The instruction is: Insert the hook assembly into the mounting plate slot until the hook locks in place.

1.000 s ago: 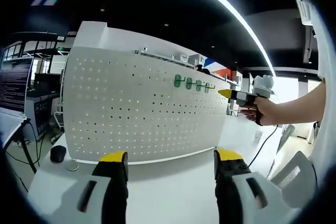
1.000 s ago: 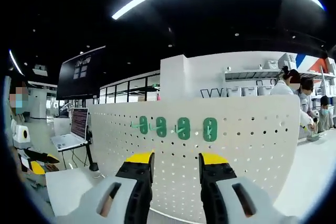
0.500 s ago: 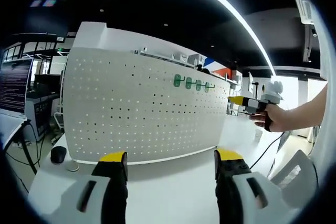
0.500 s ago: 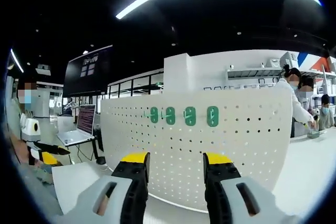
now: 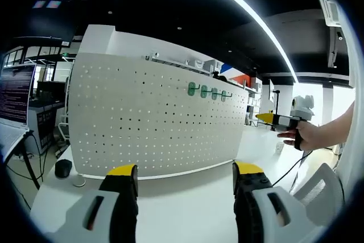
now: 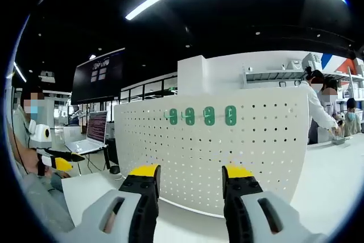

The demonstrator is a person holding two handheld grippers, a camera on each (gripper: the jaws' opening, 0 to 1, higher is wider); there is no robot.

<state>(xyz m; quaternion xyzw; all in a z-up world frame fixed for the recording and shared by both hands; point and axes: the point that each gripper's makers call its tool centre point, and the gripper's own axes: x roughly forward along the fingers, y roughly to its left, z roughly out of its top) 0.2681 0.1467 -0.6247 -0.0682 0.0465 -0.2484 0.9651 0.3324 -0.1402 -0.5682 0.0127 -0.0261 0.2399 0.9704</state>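
Both my grippers stand open, jaws apart, nothing between them. Left gripper [image 5: 185, 177] sits low over the white table [image 5: 187, 197], facing the white pegboard [image 5: 153, 120]. Right gripper [image 6: 187, 177] faces the same pegboard [image 6: 239, 152] from farther round.

Four green hook assemblies [image 5: 209, 91] hang in a row near the board's top edge. In the right gripper view the same row [image 6: 200, 115] sits above my jaw tips, each green piece seated flat against the perforated panel. Whether any is fully locked, I cannot tell.

Change since a second ago: in the left gripper view my right gripper [image 5: 276, 119], held in my hand [image 5: 310, 136], was close against the board's far end beside the hooks; now it is well apart from the board, drawn back and lower. In the right gripper view the board has shrunk and more of the table [image 6: 341, 169] shows, so that camera has pulled away. The hooks themselves have not shifted on the board. The left gripper view is nearly unchanged.

Round about: a mouse [image 5: 62, 167] on the table left of the board, an open laptop [image 6: 91, 138] beyond it, people at a bench [image 6: 318, 112] behind.
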